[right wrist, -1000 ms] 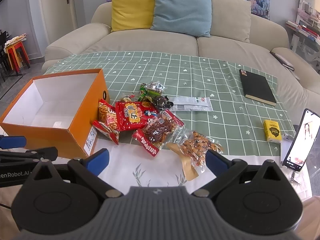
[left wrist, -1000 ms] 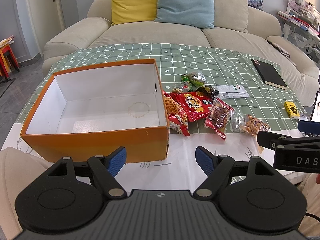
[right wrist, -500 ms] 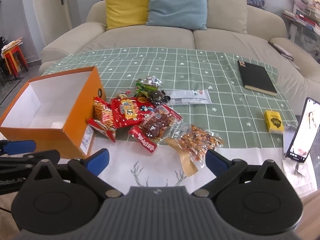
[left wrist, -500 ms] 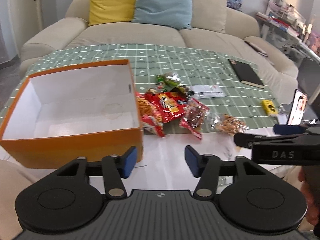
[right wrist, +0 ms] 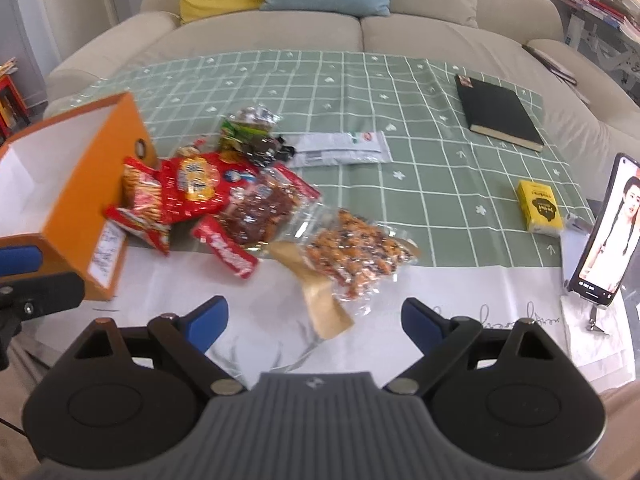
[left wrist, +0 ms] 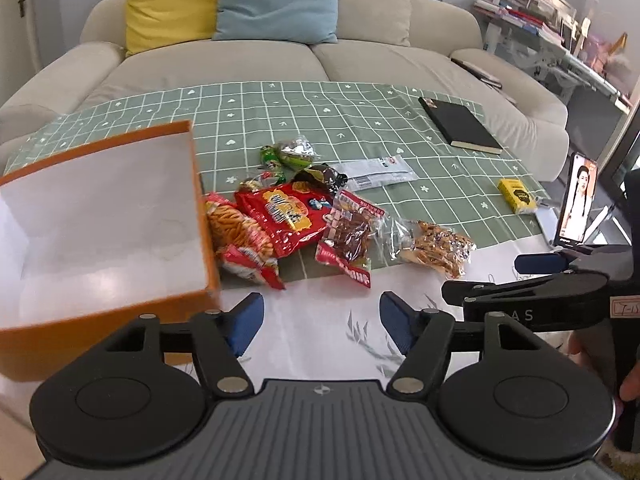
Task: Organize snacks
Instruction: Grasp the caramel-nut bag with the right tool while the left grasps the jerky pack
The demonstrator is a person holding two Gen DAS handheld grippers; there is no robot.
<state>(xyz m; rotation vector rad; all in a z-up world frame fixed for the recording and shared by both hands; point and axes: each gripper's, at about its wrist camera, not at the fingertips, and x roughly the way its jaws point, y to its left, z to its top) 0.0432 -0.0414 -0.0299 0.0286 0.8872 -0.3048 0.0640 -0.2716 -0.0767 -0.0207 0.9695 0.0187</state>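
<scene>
An open orange box (left wrist: 202, 216) with a white, empty inside stands at the left (right wrist: 76, 184). Beside it lies a pile of snack packets: a red chip bag (left wrist: 286, 216) (right wrist: 192, 188), a stick-snack bag (left wrist: 240, 244), a dried-meat packet (left wrist: 350, 236) (right wrist: 252, 216), a clear bag of nuts (left wrist: 436, 246) (right wrist: 352, 256) and small green packets (left wrist: 288, 152). My left gripper (left wrist: 321, 322) is open and empty, just before the pile. My right gripper (right wrist: 314, 322) is open and empty, close in front of the nut bag.
A black notebook (right wrist: 498, 114), a flat white sachet (right wrist: 340, 146), a yellow small box (right wrist: 540, 208) and a phone on a stand (right wrist: 608, 232) lie on the green checked cloth (right wrist: 360, 80). A sofa with cushions stands behind the table.
Both grippers have moved forward and rightward toward the snack pile. The left gripper's fingers narrowed and then opened wider again. Nothing on the table has moved.
</scene>
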